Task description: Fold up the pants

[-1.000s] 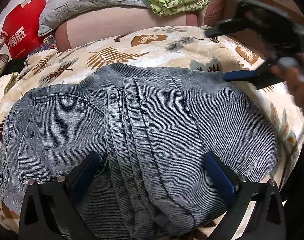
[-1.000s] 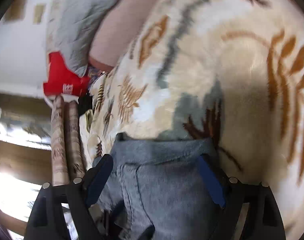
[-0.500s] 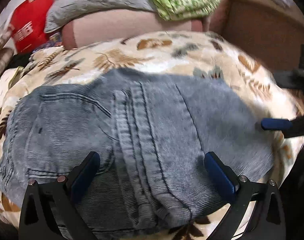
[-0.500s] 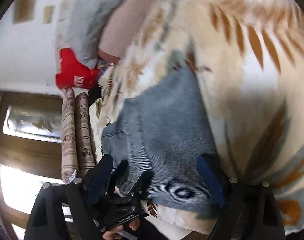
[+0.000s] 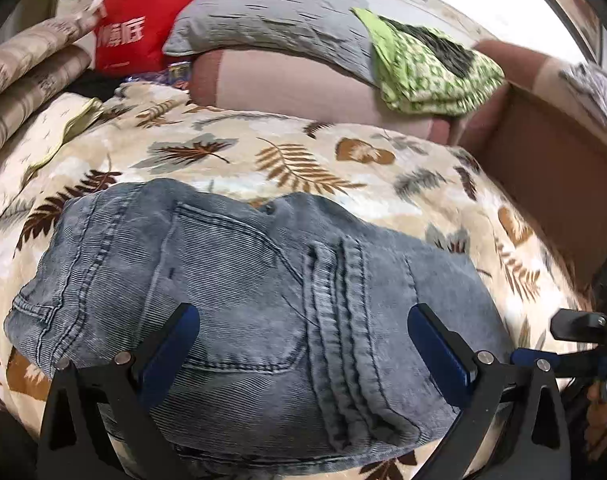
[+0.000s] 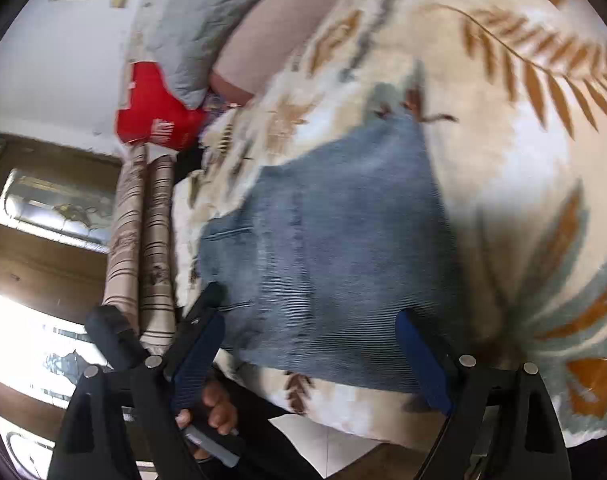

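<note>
The grey-blue denim pants (image 5: 239, 296) lie folded into a compact stack on the leaf-patterned blanket (image 5: 287, 160), back pocket up, thick seams running toward me. They also show in the right wrist view (image 6: 343, 248). My left gripper (image 5: 303, 340) is open and empty, hovering above the stack's near edge. My right gripper (image 6: 311, 356) is open and empty, off the stack's near edge; it shows at the right edge of the left wrist view (image 5: 559, 344). The left gripper shows at the lower left of the right wrist view (image 6: 151, 344).
A grey pillow (image 5: 271, 20), a pink bolster (image 5: 287, 88) and a folded green cloth (image 5: 431, 68) lie at the bed's far side. A red bag (image 5: 139, 28) and striped rolls (image 5: 27, 80) stand at left. A brown box (image 5: 559, 184) stands at right.
Both grippers have pulled back from the pants. The right gripper moved from the stack's far right side down past its near edge. The pants lie still.
</note>
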